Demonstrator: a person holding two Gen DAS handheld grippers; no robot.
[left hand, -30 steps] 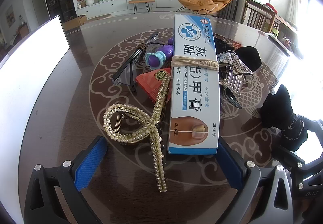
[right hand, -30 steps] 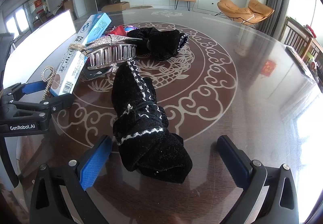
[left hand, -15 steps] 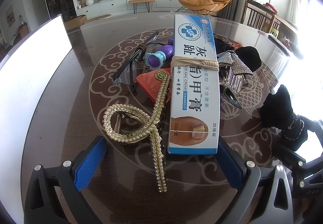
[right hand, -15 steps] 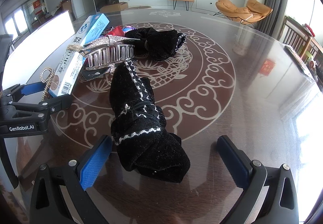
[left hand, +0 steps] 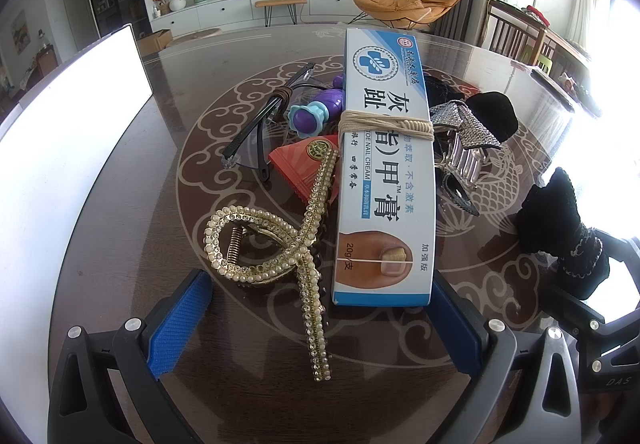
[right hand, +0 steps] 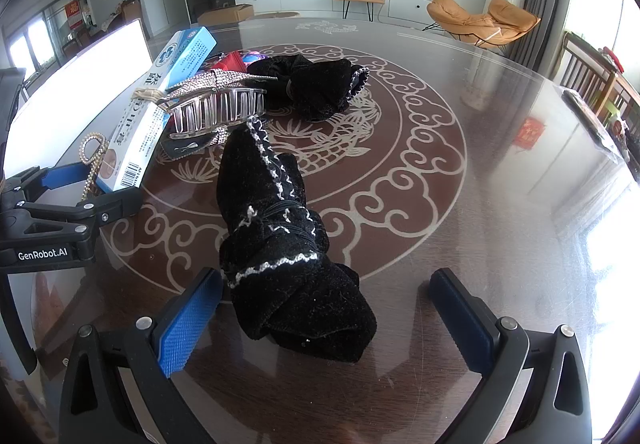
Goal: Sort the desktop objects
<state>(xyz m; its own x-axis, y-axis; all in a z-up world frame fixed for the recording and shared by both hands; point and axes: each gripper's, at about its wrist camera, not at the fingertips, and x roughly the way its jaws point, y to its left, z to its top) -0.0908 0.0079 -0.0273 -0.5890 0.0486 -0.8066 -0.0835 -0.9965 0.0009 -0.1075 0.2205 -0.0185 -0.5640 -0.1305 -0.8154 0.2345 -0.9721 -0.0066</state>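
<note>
A pile of small items lies on the round table. A blue-and-white cream box (left hand: 386,180) with string around it sits beside a gold pearl hair clip (left hand: 272,244). My left gripper (left hand: 320,324) is open, with the clip's tail and the box's near end between its fingers. Behind are black glasses (left hand: 256,128), a purple toy (left hand: 312,116), a red packet (left hand: 304,168) and a rhinestone claw clip (left hand: 464,140). A black velvet bow (right hand: 280,240) lies between the spread fingers of my open right gripper (right hand: 324,320). A second black velvet piece (right hand: 316,84) lies farther back.
A bright white panel (left hand: 64,132) stands along the table's left side. The dark glossy table (right hand: 460,204) with its pale scroll pattern stretches bare to the right of the bow. My left gripper (right hand: 48,204) shows at the left edge of the right wrist view.
The right gripper has crept slightly forward around the black bow. The left gripper and the pile have not moved.
</note>
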